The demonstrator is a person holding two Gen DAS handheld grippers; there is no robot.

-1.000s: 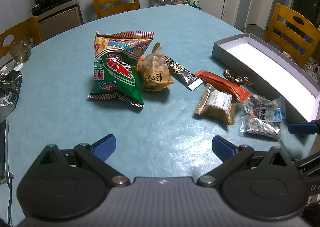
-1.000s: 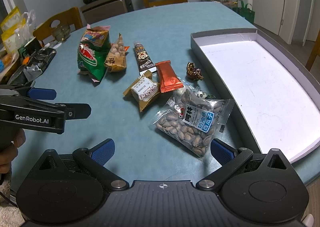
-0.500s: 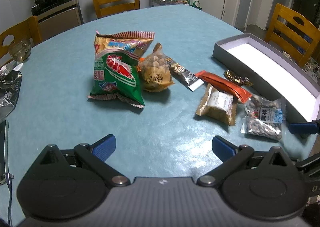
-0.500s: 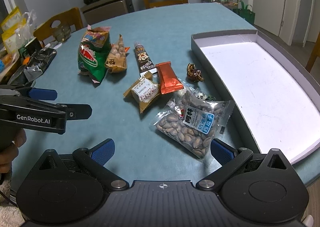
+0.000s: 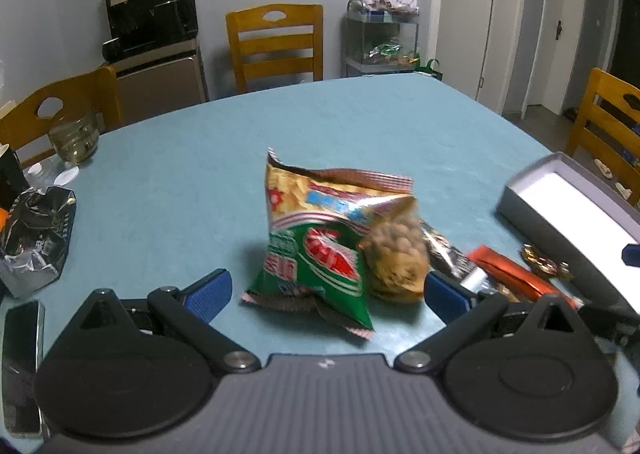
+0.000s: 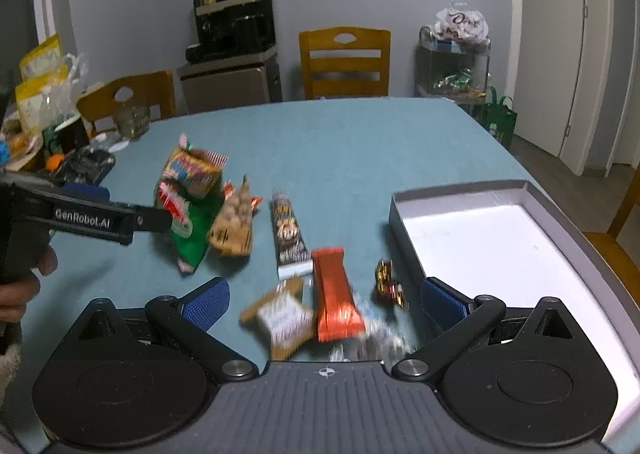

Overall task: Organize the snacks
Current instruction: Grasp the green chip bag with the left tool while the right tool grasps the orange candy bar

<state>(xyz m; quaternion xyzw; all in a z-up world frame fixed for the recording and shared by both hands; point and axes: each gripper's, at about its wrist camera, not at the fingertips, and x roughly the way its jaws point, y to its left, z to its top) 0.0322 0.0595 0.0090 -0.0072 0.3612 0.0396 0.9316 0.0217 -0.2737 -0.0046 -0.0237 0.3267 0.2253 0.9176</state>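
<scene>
Chip bag (image 5: pixel 316 242) left of nut pouch (image 5: pixel 396 258), bars (image 6: pixel 334 290) between, box (image 6: pixel 508 246) far right on table (image 6: pixel 340 142)

Left claw (image 5: pixel 326 292) and right claw (image 6: pixel 324 298) agape, empty.

Both grippers advanced over the table (image 5: pixel 168 174) and lowered toward the snacks, so both views blurred. The left gripper (image 5: pixel 327 292) closed on the chip bag (image 5: pixel 316 250), which sat well ahead 1.0 s ago; the bag's near end then lay between the spread fingers (image 5: pixel 210 290). The right gripper (image 6: pixel 325 300) moved forward over the seed packet (image 6: pixel 376 338), which became partly hidden under its body. The orange bar (image 6: pixel 335 294) and tan packet (image 6: pixel 280 318) came to lie between its wide-set fingers.
</scene>
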